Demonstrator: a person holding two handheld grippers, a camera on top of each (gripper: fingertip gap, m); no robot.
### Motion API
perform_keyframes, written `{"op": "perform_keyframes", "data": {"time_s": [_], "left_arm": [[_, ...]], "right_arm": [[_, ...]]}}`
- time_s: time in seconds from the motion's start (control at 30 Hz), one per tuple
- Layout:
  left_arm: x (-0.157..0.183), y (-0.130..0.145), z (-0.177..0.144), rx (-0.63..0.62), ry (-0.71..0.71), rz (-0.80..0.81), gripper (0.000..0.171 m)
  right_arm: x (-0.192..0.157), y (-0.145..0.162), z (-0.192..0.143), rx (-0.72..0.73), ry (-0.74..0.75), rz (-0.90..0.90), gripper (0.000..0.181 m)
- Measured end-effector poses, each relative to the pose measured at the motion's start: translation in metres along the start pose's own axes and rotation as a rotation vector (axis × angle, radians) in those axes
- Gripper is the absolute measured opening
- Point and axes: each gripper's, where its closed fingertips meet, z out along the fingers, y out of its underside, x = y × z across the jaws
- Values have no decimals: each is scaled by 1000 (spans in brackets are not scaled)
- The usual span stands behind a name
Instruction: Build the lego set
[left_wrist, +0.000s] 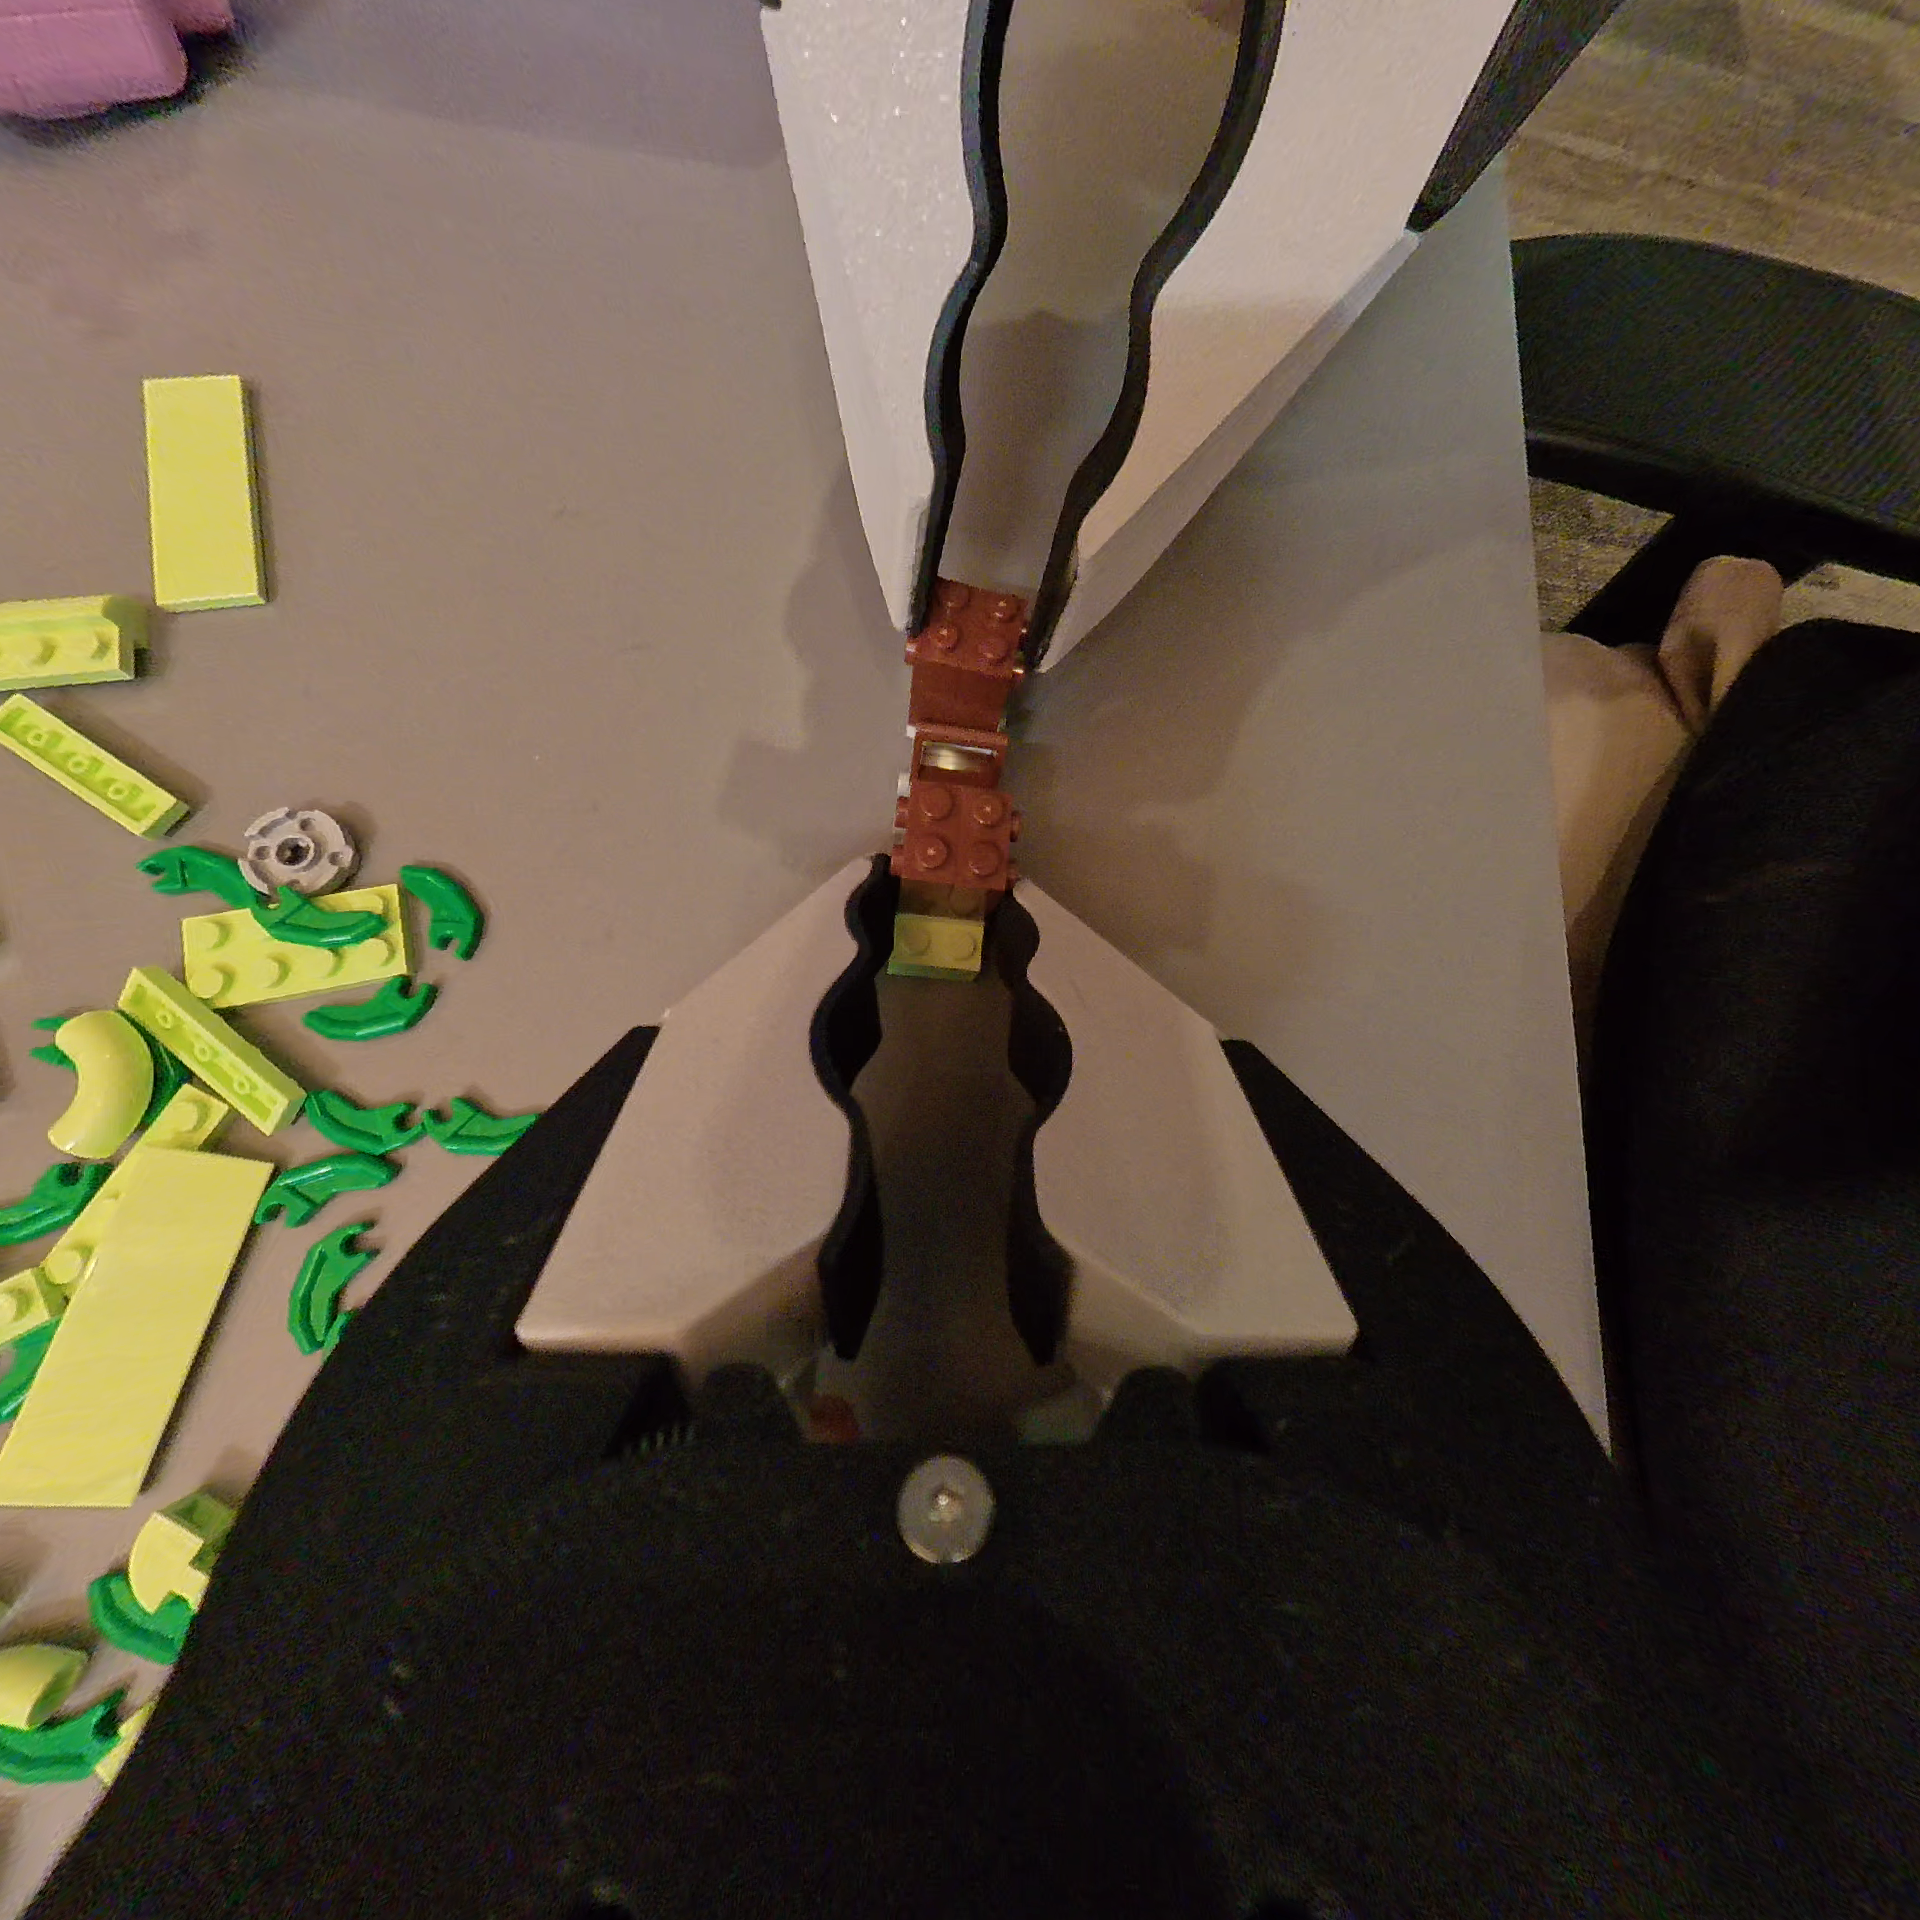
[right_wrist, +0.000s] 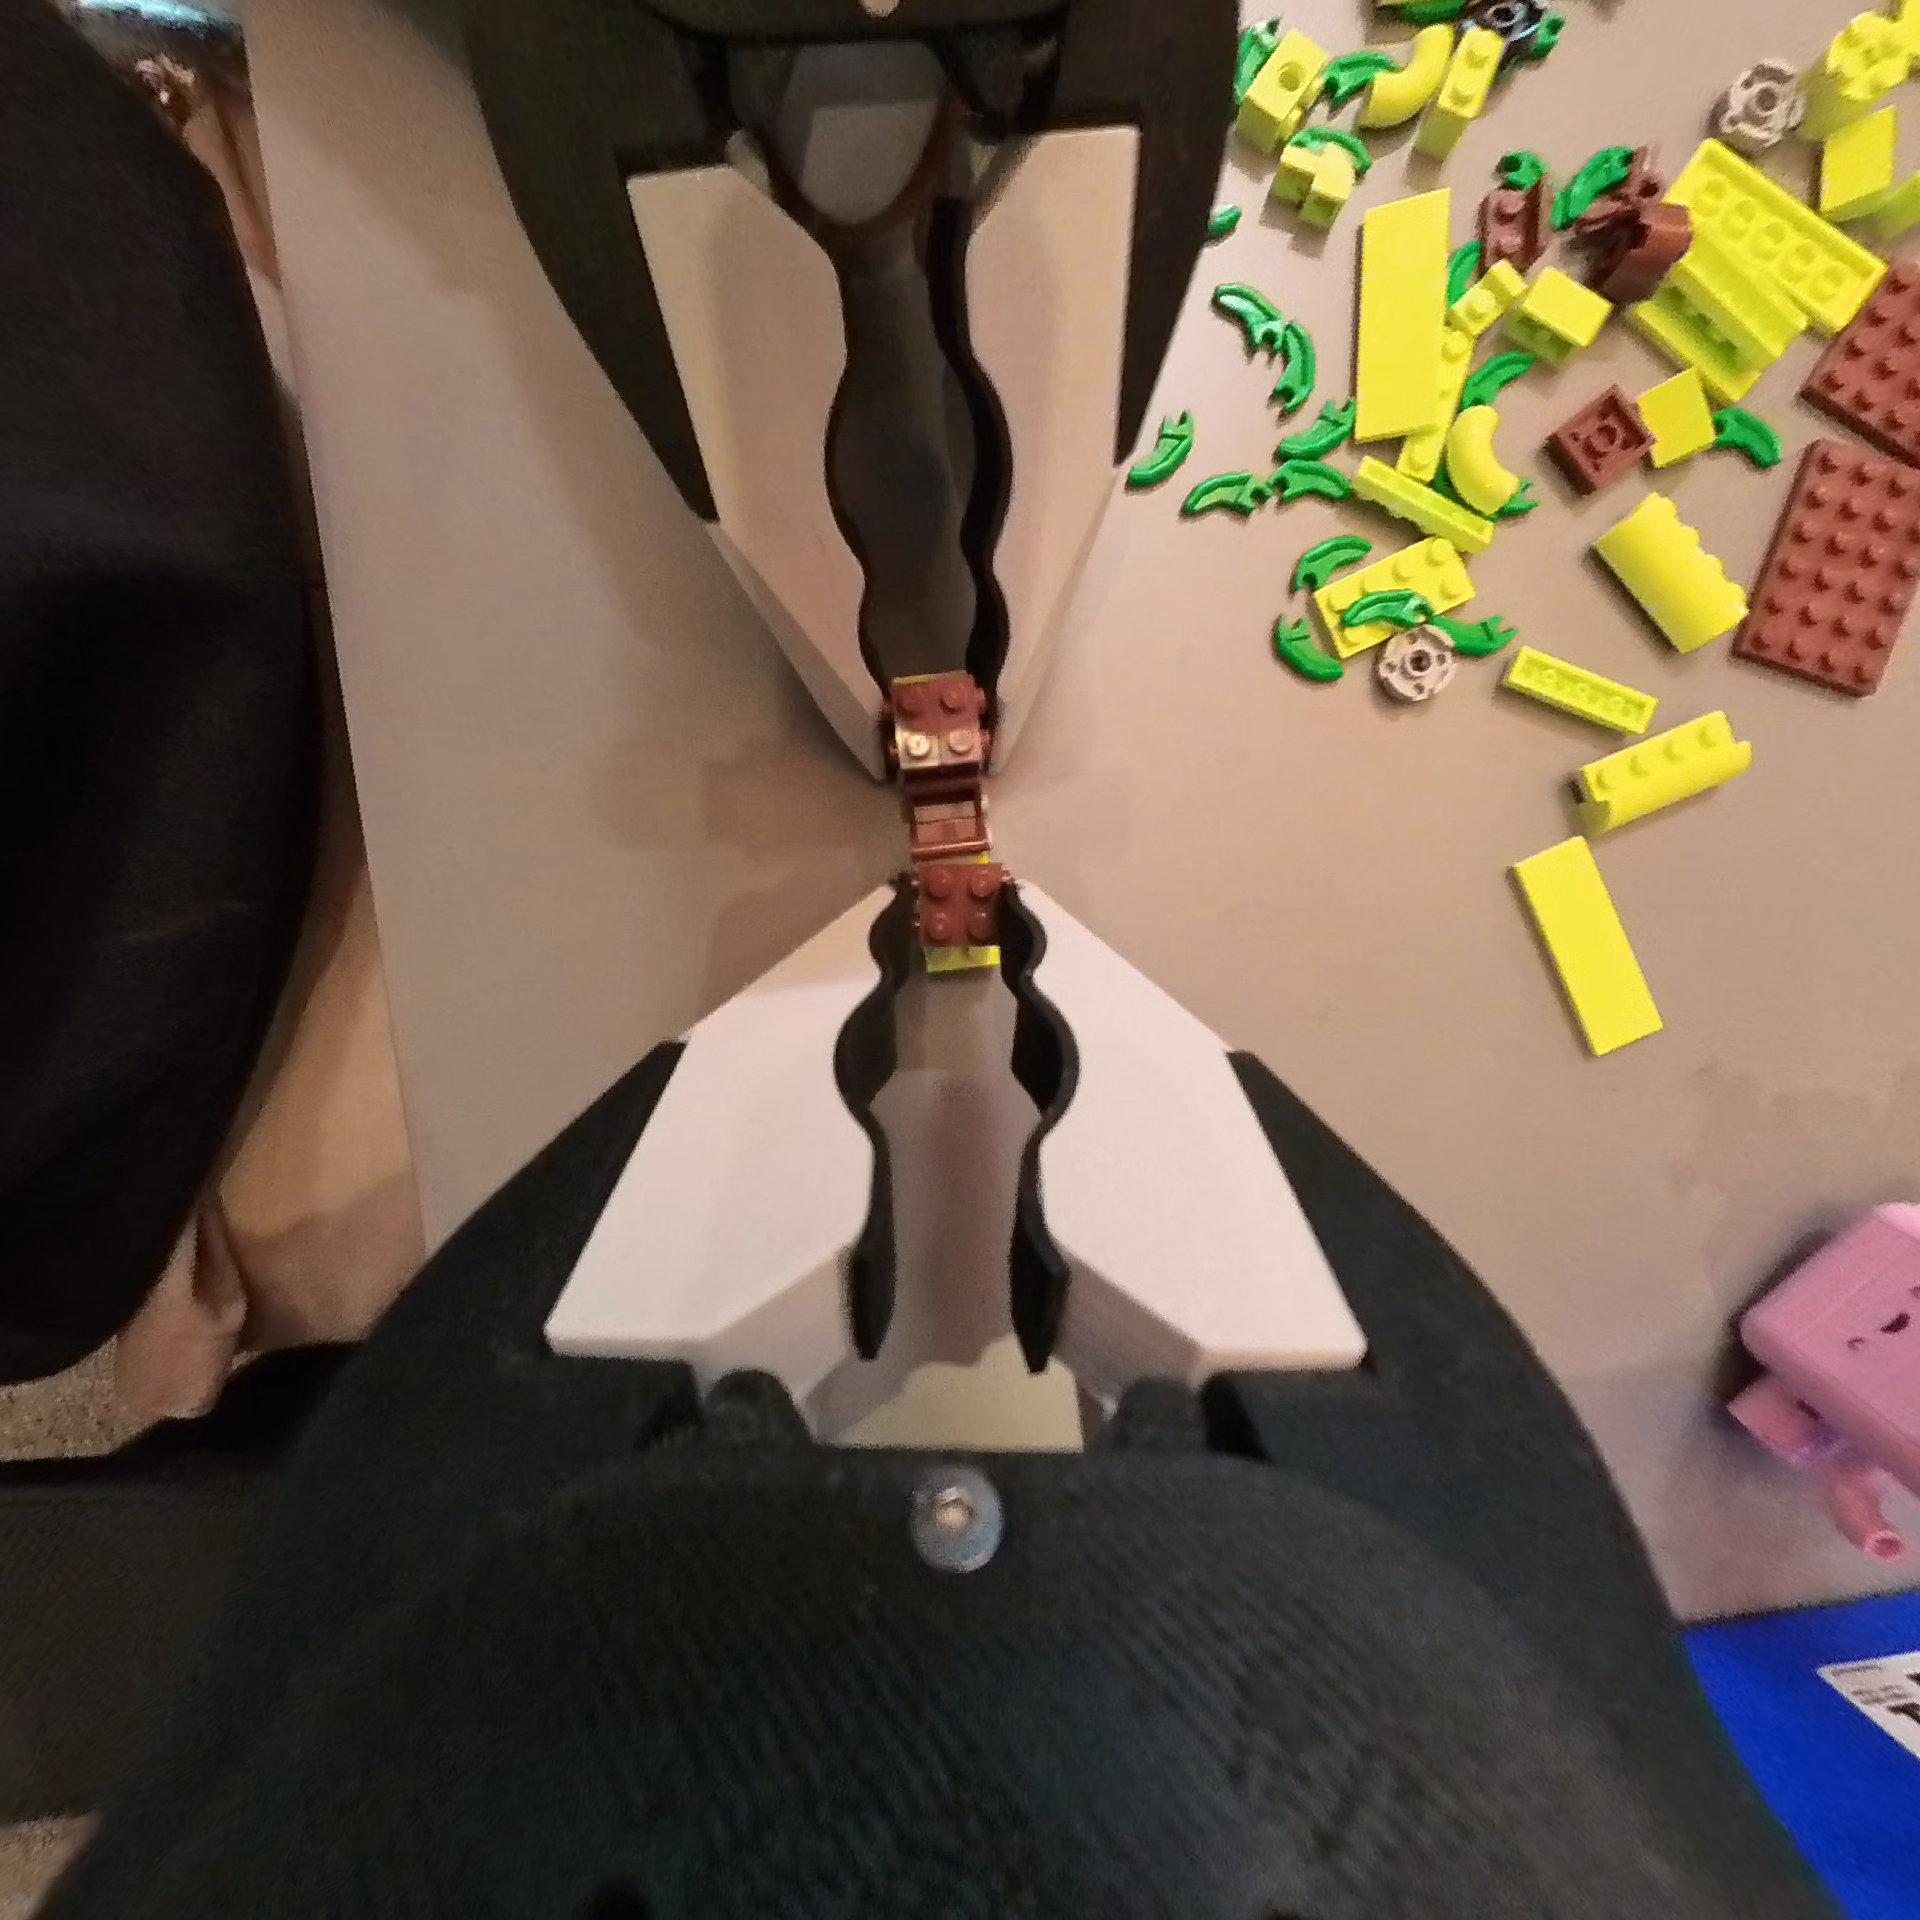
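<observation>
Left hand-held gripper (left_wrist: 951, 914) and right hand-held gripper (right_wrist: 961, 935) clamped on brown lego assembly (left_wrist: 958, 748), brown plates (right_wrist: 1844, 566) — right view only

Beside the heap of lime-green plastic bricks (right_wrist: 1725, 270) on the grey desk (right_wrist: 1195, 935) lie two large reddish-brown studded plates (right_wrist: 1839, 566), two grey round studded pieces (right_wrist: 1416, 663), and one pink block (right_wrist: 1839, 1340).

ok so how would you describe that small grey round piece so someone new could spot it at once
Start at the loose pile of lime and green pieces on the grey table, left of the tongs in the left wrist view. At the pile's upper edge sits the grey round piece, against a lime studded plate. Unlike its lime and green neighbours there, it is a grey disc.
</observation>
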Motion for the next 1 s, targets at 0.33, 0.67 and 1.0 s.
{"op": "perform_keyframes", "data": {"time_s": [0.33, 0.67, 1.0], "left_arm": [[0, 0, 0, 1, 9, -12, 17], [0, 0, 0, 1, 12, -15, 16], [0, 0, 0, 1, 12, -15, 16]], "right_arm": [[-2, -1, 2, -88, -63, -107, 14], [-2, 1, 3, -135, -55, -140, 14], [-2, 2, 4, -177, 14, -187, 14]]}}
